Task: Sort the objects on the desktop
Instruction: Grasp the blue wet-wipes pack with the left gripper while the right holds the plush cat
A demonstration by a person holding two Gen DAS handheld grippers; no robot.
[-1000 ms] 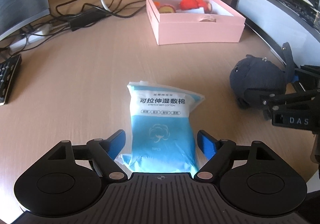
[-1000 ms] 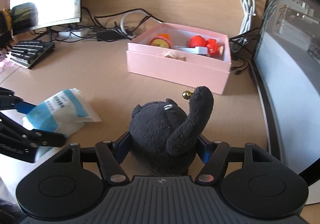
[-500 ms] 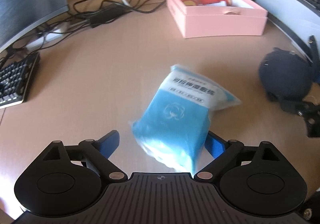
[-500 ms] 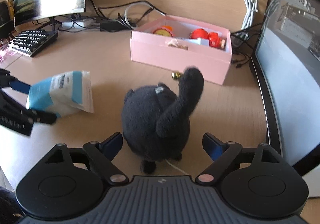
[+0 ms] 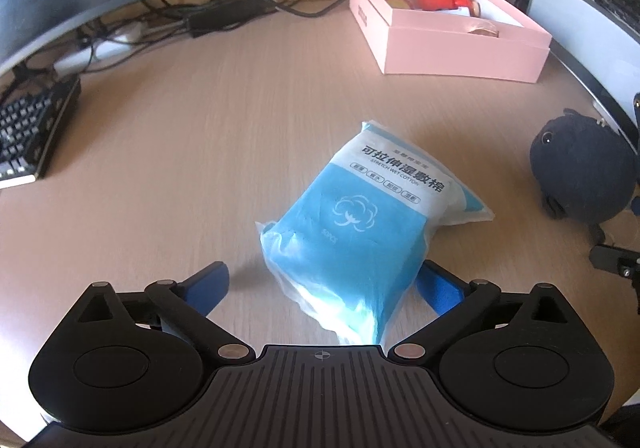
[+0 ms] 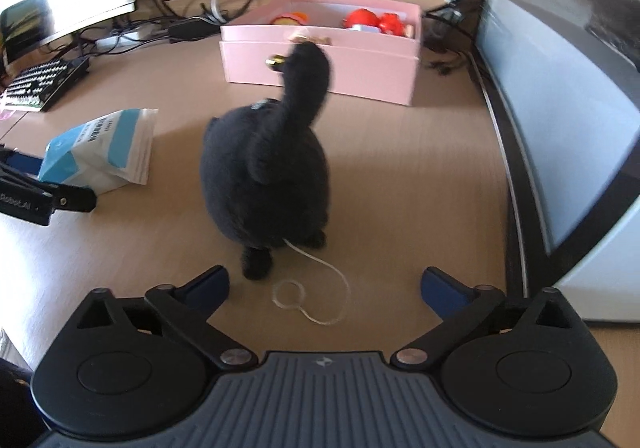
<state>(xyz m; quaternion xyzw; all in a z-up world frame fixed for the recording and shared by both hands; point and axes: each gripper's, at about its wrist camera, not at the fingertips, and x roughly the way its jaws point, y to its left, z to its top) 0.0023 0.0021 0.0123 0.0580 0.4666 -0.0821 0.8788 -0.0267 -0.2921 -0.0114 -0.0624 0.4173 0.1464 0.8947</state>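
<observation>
**Colours and patterns on the desk**

Desk (image 5: 200,136): pale tan wood grain with fine streaks. Cotton pad packet (image 5: 360,224): sky-blue lower part, white upper band with dark lettering, white cotton-boll outline on the blue; a barcode shows in the right wrist view. Plush toy (image 6: 268,164): charcoal black all over, with a small gold bead and a cream loop cord (image 6: 316,296). Box (image 5: 452,44), far right edge: pastel pink walls, red and orange items inside. Keyboard (image 5: 28,132), left edge: black. Cables (image 5: 224,8), far edge: black, one white.
</observation>
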